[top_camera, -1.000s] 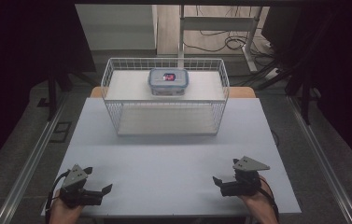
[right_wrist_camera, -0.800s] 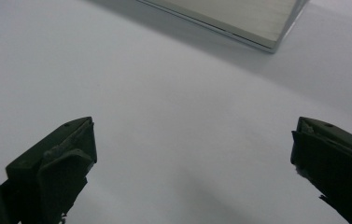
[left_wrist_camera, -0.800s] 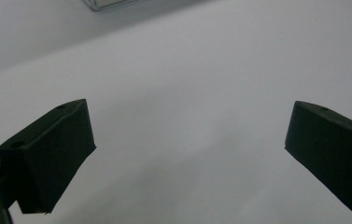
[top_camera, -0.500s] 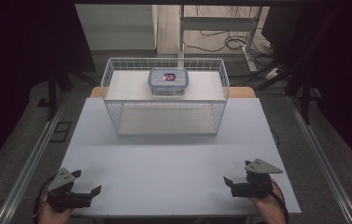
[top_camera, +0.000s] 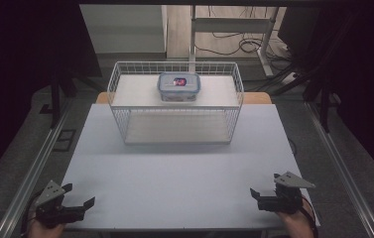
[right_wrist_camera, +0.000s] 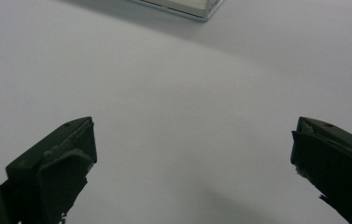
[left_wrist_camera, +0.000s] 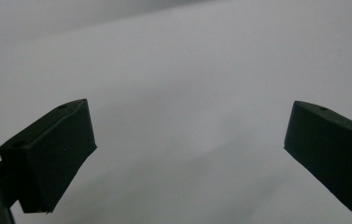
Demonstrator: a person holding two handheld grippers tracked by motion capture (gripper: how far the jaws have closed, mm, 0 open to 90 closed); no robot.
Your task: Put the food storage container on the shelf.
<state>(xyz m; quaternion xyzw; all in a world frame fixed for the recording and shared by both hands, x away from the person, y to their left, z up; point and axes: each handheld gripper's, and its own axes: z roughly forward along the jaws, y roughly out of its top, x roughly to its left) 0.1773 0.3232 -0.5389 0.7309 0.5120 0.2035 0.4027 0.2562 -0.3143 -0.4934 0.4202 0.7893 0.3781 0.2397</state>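
Seen from the high view, the left gripper (top_camera: 78,200) sits at about 7 o'clock on the white table (top_camera: 184,183), right at the near-left corner, held low by a hand (top_camera: 40,229) that barely clears the bottom edge. Its jaws are spread wide and point toward 3 o'clock, across the table, and a grey three-cornered plate lies on top of it. The right gripper (top_camera: 258,196) sits at about 5 o'clock near the near-right corner, held by a hand (top_camera: 293,223) with a dark band at the wrist. Its jaws also stand apart, pointing toward 9 o'clock, with nothing between them.

The left gripper view gives what the high view cannot: both black jaws close up, far apart, with bare white table surface between them and a strip of grey floor at 9 o'clock. The right gripper view shows its own jaws equally wide, the pads scuffed with pale marks, and at 12 o'clock the lower corner of the wire basket (right_wrist_camera: 183,9).

The white wire basket (top_camera: 117,111) stands at 12 o'clock on the far half of the table, well apart from both grippers. Inside it, toward the back, rests a clear lidded food container (top_camera: 178,87) with a bluish rim and a small red-and-dark item visible through the lid.
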